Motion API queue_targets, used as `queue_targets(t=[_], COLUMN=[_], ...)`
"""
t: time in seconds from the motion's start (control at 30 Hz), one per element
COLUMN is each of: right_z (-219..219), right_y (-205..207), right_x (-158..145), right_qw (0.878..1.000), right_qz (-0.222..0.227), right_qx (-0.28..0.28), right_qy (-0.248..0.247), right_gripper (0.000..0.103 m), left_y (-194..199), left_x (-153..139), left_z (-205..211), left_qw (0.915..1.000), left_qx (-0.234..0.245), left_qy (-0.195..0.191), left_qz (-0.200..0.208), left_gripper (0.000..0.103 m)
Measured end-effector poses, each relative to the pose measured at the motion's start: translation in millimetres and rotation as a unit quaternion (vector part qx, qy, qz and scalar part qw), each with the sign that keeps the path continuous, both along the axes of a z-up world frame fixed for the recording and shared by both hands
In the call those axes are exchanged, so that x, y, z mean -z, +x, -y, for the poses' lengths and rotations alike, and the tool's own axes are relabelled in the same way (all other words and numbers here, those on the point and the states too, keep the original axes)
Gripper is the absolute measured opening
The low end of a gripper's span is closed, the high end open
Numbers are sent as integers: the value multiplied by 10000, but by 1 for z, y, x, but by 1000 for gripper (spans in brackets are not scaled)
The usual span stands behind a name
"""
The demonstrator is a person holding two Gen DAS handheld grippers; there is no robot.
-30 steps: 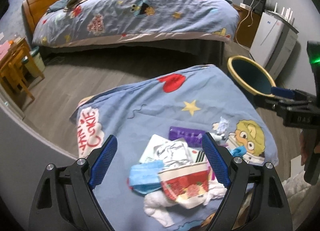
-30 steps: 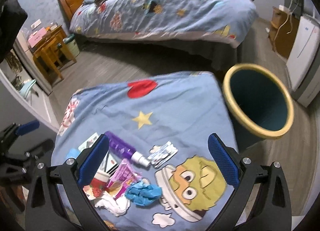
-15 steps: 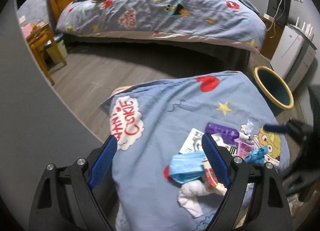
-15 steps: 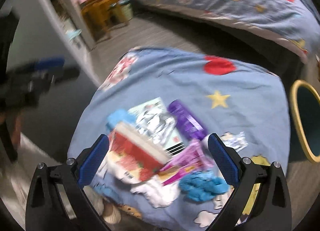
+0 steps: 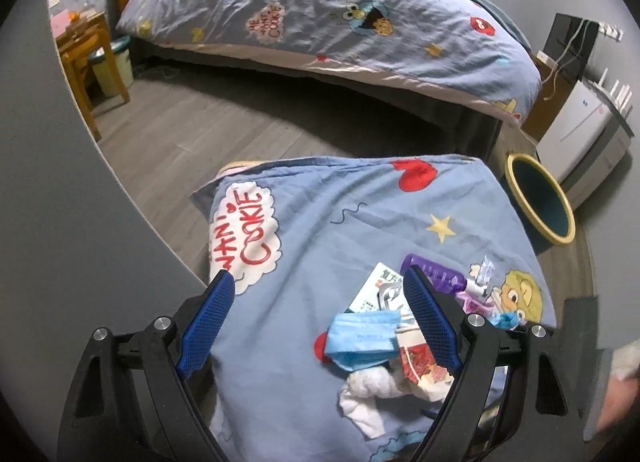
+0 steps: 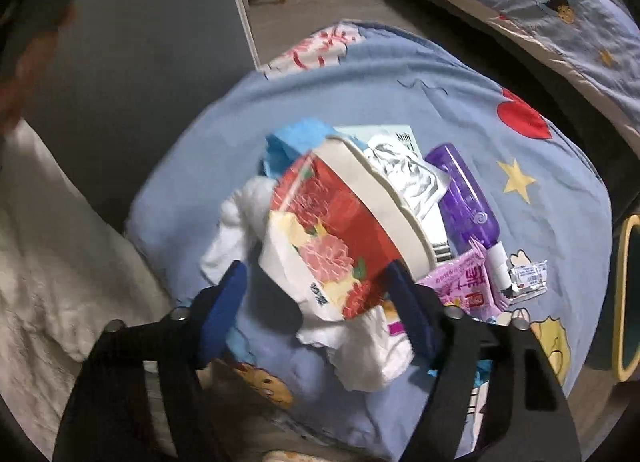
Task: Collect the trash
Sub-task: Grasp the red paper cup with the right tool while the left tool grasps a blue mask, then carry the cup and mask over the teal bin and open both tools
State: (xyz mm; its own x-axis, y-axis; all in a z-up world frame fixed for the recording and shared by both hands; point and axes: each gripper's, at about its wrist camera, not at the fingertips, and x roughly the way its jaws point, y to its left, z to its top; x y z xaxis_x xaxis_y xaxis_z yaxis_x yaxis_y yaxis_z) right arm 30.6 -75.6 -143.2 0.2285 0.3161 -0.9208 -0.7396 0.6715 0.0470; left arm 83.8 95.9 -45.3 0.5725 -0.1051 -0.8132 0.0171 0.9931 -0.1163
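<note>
A pile of trash lies on a table under a blue cartoon cloth. It holds a red and white noodle cup on its side, white tissues, a blue face mask, a purple bottle, a pink wrapper and a foil lid. My right gripper is open, its fingers on either side of the cup's base, not clamped. My left gripper is open above the cloth, left of the pile. A teal bin with a yellow rim stands on the floor right of the table.
A bed with a matching cover lies across the room beyond a strip of wood floor. A wooden side table stands at the far left. A white appliance stands by the right wall behind the bin.
My right gripper swung left and down onto the pile and now straddles the noodle cup. My left gripper pulled back and left, away from the pile.
</note>
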Motion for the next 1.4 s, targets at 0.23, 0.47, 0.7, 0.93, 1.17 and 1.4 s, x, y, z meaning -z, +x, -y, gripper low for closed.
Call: queue_targets(t=[0.23,0.47,0.7,0.93,1.17,1.4], right_z=[12,64,126,142,145,164], right_y=[10,53,76,83,87,94], right_x=[-19,-81,-116,-121,-126,-130], right_qw=[9996,9920,9726,9633,9593,9490], right_qz=[261,558,732,761,947,1024], right_qx=[-27,927,1889,2231,2270,2580], right_qy=[99,647,1141,1284,1385,1493], right_gripper=[11,11,11,11,10,11], left_y=[3,7,14,18,22,18], left_x=[4,21,60,89,112,90], left_z=[1,25,53,77,91,93], left_qw=[10000,9980,9910,9836,9776,9825], left_qx=[37,412,830,1089,1298,1373], left_qy=[30,336,505,367,437,527], left_qz=[-87,-335,-917,-1391,-1599,-1141], left_gripper=[86,86,86,71,30,3])
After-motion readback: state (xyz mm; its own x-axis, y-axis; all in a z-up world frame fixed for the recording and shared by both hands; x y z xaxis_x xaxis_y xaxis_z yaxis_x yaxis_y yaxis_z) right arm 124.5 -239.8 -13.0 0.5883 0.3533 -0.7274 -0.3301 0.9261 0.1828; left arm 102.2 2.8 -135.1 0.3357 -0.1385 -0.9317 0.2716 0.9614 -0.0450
